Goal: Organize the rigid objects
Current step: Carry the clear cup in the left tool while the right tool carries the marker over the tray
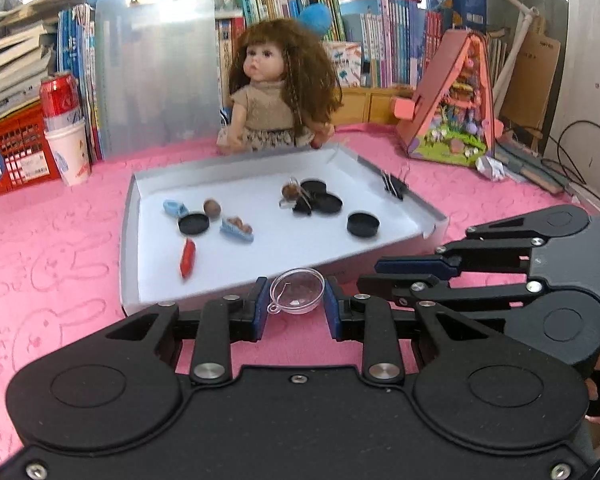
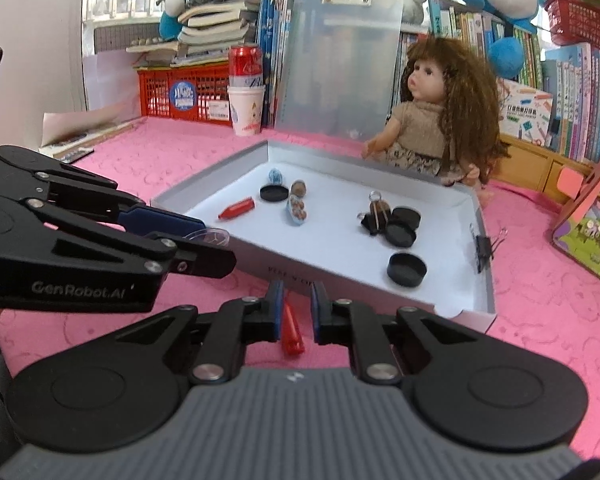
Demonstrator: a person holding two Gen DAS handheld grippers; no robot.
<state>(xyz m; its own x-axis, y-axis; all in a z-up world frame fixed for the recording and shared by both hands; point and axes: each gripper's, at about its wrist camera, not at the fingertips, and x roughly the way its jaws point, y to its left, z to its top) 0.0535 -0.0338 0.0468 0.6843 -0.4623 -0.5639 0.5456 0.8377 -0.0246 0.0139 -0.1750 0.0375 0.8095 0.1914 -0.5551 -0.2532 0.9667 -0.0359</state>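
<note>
Left gripper (image 1: 296,300) clamped on a clear plastic half-sphere (image 1: 297,291) at lower centre, just before the near wall of the white tray (image 1: 148,280); right gripper (image 2: 297,312) clenched on a red crayon-shaped piece (image 2: 291,330) at lower centre, over the pink mat (image 2: 540,320).
</note>
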